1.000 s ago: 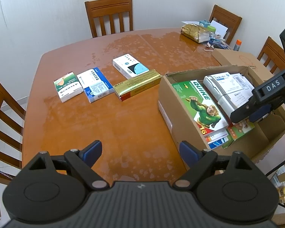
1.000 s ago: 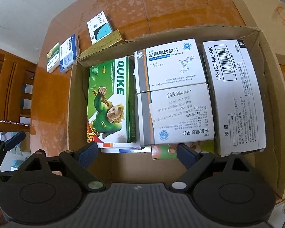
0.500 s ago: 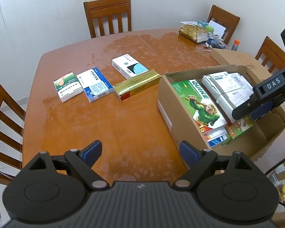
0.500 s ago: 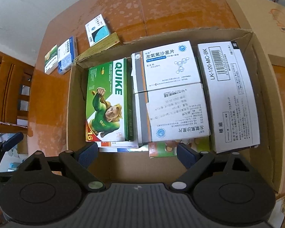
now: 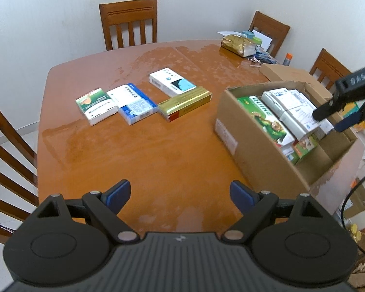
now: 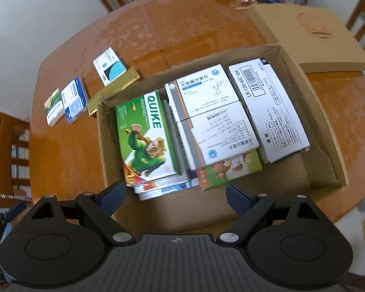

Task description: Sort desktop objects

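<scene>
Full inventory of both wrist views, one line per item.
table: 1, orange-brown wood, under everything
cardboard box: 1, brown, open, right side of table
boxes inside it: several; green QUIKE box, white boxes, others beneath
loose boxes: 4, green-white, blue-white, white-teal, gold, in a row left of the cardboard box
flat cardboard piece: 1, brown, behind the box
clutter pile: far corner, gold bag on it
chairs: at least 4, brown
left tongs: open, empty
right tongs: open, empty, above the box
</scene>
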The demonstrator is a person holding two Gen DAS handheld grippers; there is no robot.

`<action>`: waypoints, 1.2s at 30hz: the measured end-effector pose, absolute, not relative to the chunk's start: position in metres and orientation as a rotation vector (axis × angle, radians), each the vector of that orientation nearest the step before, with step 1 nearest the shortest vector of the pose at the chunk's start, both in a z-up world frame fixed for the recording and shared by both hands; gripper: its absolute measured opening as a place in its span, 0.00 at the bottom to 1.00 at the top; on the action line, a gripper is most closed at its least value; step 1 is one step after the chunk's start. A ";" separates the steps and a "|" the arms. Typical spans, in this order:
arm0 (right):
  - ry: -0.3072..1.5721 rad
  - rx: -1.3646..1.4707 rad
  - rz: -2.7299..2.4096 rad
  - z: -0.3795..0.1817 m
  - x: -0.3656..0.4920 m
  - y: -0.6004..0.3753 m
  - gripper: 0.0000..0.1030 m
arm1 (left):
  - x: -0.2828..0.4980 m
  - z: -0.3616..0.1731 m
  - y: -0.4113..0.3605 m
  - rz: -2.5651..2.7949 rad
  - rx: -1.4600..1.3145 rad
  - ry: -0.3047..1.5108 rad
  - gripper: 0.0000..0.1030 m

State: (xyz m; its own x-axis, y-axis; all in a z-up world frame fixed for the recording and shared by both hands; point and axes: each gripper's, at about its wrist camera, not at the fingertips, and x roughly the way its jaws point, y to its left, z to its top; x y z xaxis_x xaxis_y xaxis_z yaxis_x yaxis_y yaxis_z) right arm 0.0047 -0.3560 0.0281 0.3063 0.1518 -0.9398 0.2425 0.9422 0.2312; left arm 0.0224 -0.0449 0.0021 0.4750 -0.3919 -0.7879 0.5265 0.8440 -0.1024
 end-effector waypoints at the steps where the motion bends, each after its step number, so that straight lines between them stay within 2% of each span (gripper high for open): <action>1: 1.252 0.358 -0.072 0.034 0.002 -0.348 0.90 | 0.024 0.002 -0.036 -0.568 0.161 0.916 0.86; 7: 1.164 0.347 -0.060 0.065 -0.009 -0.287 0.91 | 0.031 0.002 0.011 -0.567 0.139 0.895 0.86; 20: 1.175 0.191 0.124 0.084 0.041 -0.162 0.91 | 0.037 -0.007 0.069 -0.465 -0.001 0.909 0.87; 29: 1.238 0.180 0.271 0.040 0.121 -0.123 0.92 | 0.058 -0.029 0.072 -0.358 -0.016 0.978 0.87; 36: 1.253 0.208 0.243 0.001 0.191 -0.142 0.92 | 0.086 -0.041 0.059 -0.359 0.031 1.011 0.87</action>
State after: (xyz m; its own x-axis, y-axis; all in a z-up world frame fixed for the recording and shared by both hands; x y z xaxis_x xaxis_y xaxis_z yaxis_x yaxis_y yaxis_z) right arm 0.1908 -0.1424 0.0007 0.2925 0.2938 -0.9100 -0.0678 0.9556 0.2867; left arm 0.0862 0.0588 -0.0414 0.4775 -0.2800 -0.8328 0.3083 0.9410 -0.1396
